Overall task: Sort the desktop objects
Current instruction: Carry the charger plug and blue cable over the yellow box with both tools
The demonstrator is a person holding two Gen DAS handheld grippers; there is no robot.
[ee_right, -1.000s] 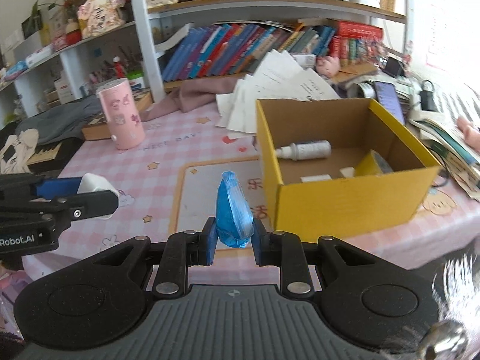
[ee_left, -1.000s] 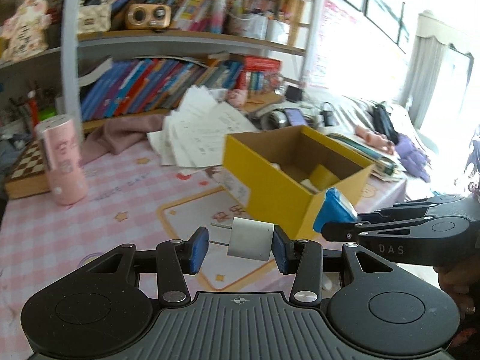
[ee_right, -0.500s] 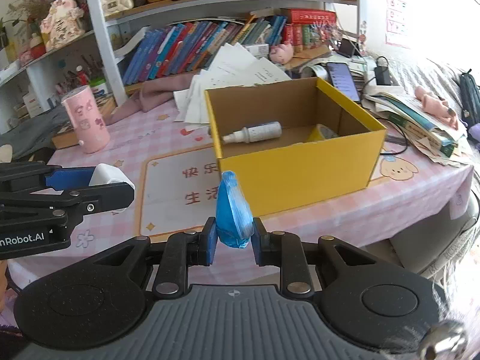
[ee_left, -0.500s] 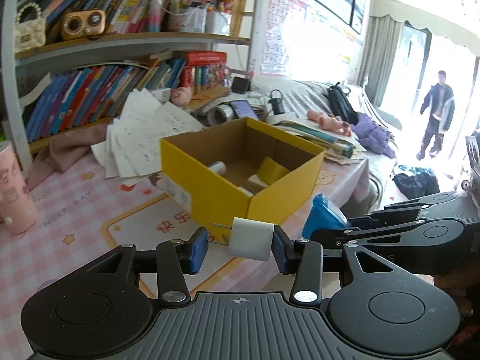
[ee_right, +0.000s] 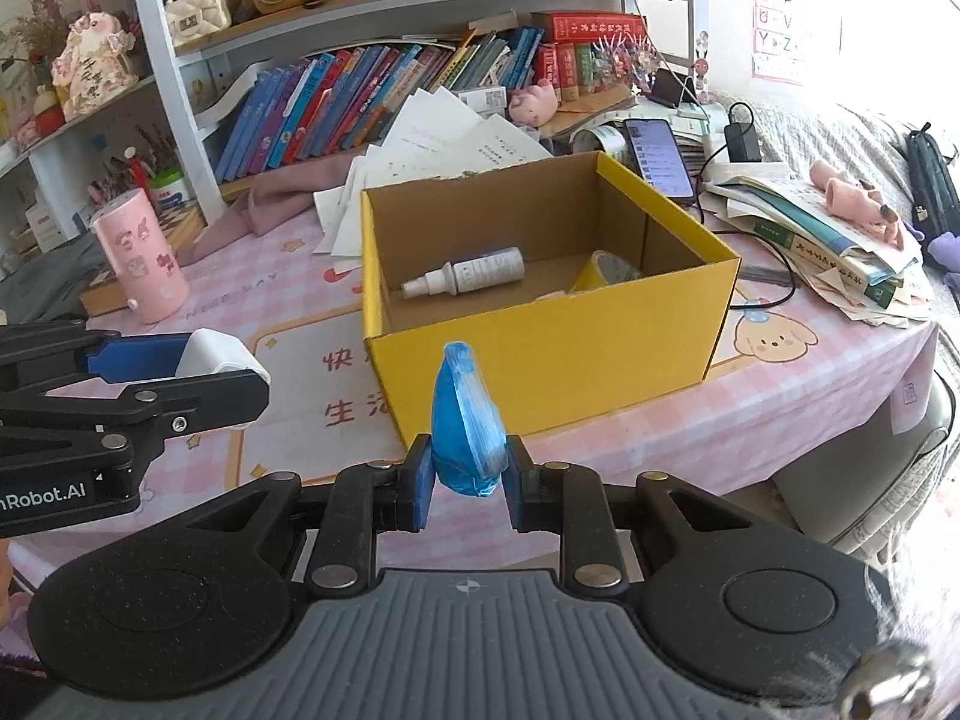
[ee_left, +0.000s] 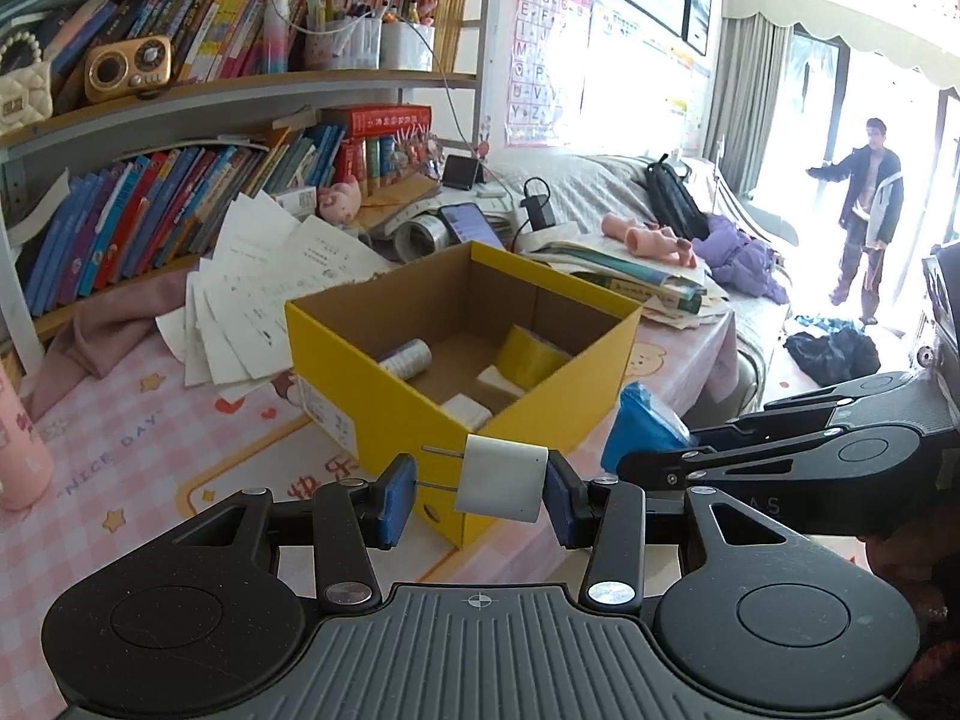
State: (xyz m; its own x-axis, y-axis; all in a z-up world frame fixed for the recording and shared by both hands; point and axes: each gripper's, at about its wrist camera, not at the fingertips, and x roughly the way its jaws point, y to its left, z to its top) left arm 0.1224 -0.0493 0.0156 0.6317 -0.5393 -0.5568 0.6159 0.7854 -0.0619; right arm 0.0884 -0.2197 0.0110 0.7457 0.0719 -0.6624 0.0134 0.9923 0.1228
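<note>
**A:** ok so where are we in the sorting? Looks like both hands are loaded.

**B:** yep. The left gripper (ee_left: 478, 487) is clamped on a white charger plug (ee_left: 503, 483), prongs sticking out to the left toward one pad. The right gripper (ee_right: 465, 473) is squeezing a blue plastic-wrapped pack (ee_right: 465, 423) that stands upright between its pads. Both are held in the air near the front of the yellow box (ee_right: 558, 342), not over the opening yet.

**A:** and the box already has stuff in it?

**B:** a white spray bottle (ee_right: 465, 276) lying along the back, a yellow tape roll (ee_right: 609, 270) in the right corner, plus a pale flat thing or two in front that I can't make out. The box sits on the pink checked table (ee_right: 780, 372).

**A:** so this is the carry step, drop comes next?

**B:** that's my read. Either gripper has to clear the near wall and get above the bare cardboard floor before letting go. I'd do them one at a time, since the two sit just beside each other and could bump. The plug is light and blocky, so it should just tumble in; the pack looks soft and may cling to a pad.
</note>
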